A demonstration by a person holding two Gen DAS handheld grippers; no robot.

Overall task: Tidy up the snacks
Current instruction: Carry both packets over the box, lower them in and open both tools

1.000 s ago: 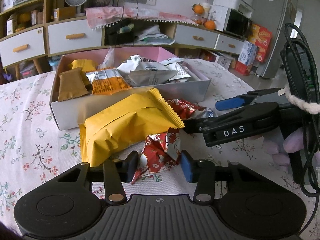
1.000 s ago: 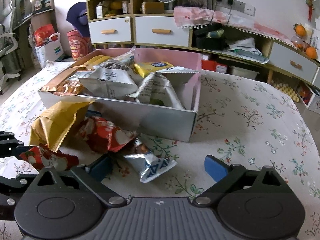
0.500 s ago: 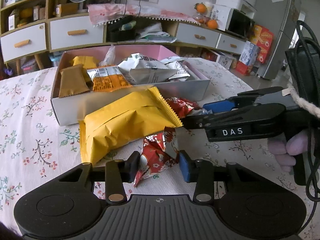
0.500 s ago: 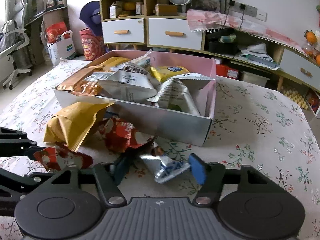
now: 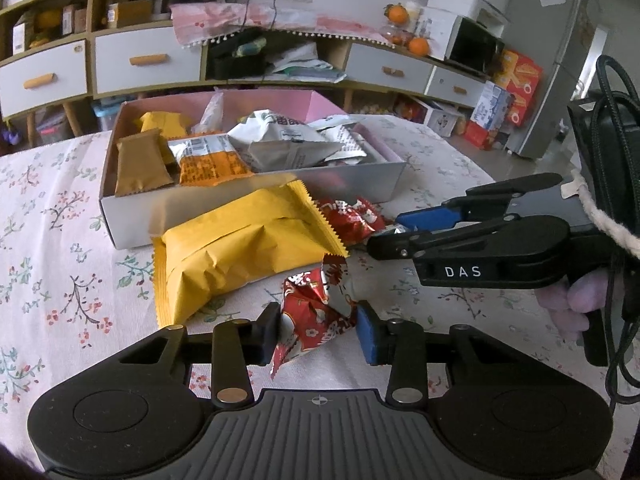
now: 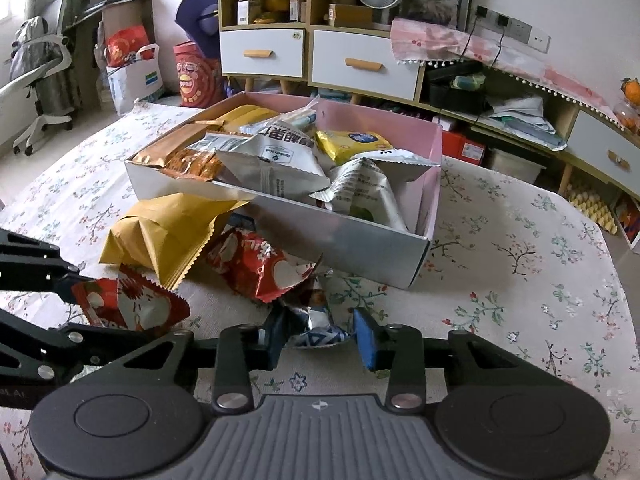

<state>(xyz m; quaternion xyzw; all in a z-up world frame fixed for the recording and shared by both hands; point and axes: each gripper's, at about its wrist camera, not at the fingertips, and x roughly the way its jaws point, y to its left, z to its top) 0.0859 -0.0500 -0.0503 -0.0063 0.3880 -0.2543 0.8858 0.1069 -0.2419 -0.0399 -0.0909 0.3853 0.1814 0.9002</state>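
Left view: your left claw [image 5: 318, 330] pinches the red packet [image 5: 316, 316] between its pads, yellow bag [image 5: 244, 256] and box [image 5: 256, 200] just ahead, ready to lift in. Right view: your right claw [image 6: 320, 338] grips the silver-blue packet [image 6: 316, 326], box [image 6: 340, 236] ahead.

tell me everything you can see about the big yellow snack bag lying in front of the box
The big yellow snack bag is a matte, crinkled pillow pack with zigzag-cut sealed ends. It lies on the floral tablecloth, outside the box, its far end leaning against the box's front wall. A red packet sits at its right corner. Neither gripper holds it.
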